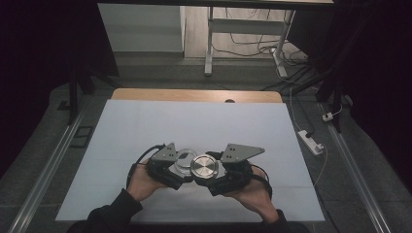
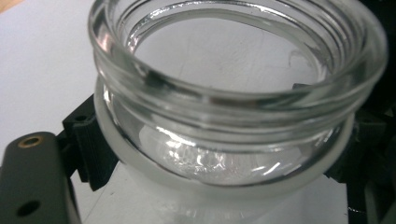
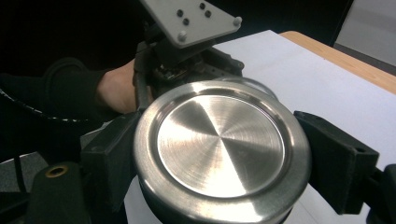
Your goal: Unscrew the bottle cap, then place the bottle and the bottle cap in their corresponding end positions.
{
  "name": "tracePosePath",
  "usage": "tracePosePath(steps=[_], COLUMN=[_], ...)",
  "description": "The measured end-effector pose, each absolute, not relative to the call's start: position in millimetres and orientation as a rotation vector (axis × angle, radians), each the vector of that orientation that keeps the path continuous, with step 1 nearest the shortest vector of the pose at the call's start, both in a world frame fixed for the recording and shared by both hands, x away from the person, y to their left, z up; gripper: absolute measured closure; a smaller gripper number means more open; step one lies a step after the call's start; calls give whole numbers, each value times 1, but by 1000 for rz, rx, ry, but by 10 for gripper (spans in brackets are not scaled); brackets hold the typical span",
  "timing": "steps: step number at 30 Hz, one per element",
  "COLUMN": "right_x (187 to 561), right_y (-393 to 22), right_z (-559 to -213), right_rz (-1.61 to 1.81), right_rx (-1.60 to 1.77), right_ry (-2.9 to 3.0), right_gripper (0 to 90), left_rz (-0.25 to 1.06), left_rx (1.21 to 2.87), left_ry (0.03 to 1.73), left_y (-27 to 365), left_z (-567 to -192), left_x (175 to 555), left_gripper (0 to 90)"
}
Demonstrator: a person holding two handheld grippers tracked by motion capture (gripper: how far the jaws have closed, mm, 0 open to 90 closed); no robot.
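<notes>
Two hands come up from the near edge of the table (image 1: 145, 121) in the high view. It is covered by a white sheet, with bare wood along the far edge. The left gripper (image 1: 167, 167) and the right gripper (image 1: 228, 170) sit close together near the near edge, around the middle. A clear glass jar (image 1: 183, 160) is at the left gripper. A shiny metal lid (image 1: 204, 167) is at the right gripper, just beside the jar and partly over it.

From the left gripper view, the glass jar (image 2: 233, 107) is very close. Its open mouth has screw rings round the rim. Black jaws press on its sides, one on each side, so the left gripper is squeezing the jar tight.

From the right gripper view, the round metal lid (image 3: 219, 149) sits flat side up between two black jaws. They press on both sides, so the right gripper is clamped on it. Behind it is the left gripper (image 3: 187, 56) with its grey plate, and a hand (image 3: 116, 91) in a dark sleeve.
</notes>
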State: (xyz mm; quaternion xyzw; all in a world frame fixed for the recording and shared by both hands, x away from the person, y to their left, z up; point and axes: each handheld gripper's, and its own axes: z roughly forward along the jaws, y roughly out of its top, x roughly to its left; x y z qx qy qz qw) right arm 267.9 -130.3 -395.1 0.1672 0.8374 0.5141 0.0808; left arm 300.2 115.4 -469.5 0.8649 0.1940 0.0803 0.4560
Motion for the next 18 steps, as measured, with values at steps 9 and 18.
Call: tracePosePath(steps=[9,18], right_x=[263,260], right_y=[-132,-133], right_z=[-400,-406], right_rz=[1542,1552], right_rx=[498,489], right_ry=[2512,2514], right_gripper=[187,187], left_rz=[216,227], left_rx=[2117,2101], left_ry=[506,518], left_y=[120,121], left_z=[-469,-466], left_x=[307,317], left_gripper=[152,152])
